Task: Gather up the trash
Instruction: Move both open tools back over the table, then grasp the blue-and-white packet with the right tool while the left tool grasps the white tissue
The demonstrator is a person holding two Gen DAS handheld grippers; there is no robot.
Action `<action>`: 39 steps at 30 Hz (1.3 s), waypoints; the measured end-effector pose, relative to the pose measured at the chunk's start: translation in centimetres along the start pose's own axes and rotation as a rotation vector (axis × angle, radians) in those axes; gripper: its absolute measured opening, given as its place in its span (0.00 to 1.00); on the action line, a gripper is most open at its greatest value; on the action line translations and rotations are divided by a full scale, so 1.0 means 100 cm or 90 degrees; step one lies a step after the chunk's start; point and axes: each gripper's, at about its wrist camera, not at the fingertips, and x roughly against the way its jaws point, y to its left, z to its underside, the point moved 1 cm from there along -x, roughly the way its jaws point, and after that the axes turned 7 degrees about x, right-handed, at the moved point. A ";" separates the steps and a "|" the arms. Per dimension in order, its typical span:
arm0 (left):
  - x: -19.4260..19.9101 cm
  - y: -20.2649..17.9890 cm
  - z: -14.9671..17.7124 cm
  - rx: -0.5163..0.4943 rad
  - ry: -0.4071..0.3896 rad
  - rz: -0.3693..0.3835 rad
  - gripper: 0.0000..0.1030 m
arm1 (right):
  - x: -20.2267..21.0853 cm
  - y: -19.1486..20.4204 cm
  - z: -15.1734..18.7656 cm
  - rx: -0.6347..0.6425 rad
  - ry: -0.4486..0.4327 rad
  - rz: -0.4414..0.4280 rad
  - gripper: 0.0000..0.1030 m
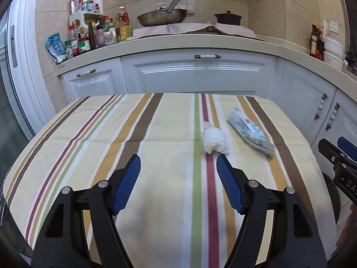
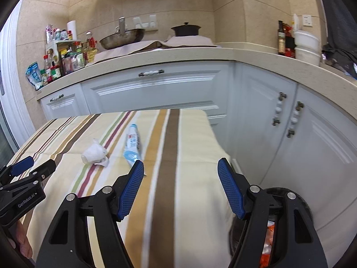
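Left wrist view is showing me two pieces of trash lying on the striped tabletop [image 1: 111, 134]: a crumpled white tissue [image 1: 213, 140] and a flattened blue-and-white wrapper [image 1: 250, 130]. Neither is picked up yet, so I am judging the collecting as unfinished. In the right wrist view, a dark bin [image 2: 287, 203] is sitting off the tabletop's edge at about 5 o'clock, with orange and white scraps inside, so some trash seems to be binned already.

My left claw [image 1: 178, 166] is hanging released with nothing between its blue pads; the tissue is lying at about 1 o'clock from it, just beyond the right pad's tip. My right claw [image 2: 180, 169] is also released and empty; the wrapper is lying at about 10 o'clock, its near end just past the left pad [image 2: 131, 187], and the tissue is further off at 10 o'clock.
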 end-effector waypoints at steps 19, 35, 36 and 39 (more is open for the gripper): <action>-0.036 0.020 -0.009 0.025 0.023 -0.027 0.67 | -0.086 0.048 -0.024 0.048 0.092 -0.064 0.65; -0.043 0.003 -0.011 0.020 0.029 0.002 0.73 | -0.113 0.055 -0.024 0.071 0.168 -0.110 0.30; -0.043 0.001 -0.011 0.018 0.029 0.004 0.73 | -0.111 0.054 -0.025 0.073 0.163 -0.105 0.30; -0.043 -0.006 -0.012 0.014 0.029 0.011 0.73 | -0.105 0.044 -0.023 0.061 0.151 -0.093 0.29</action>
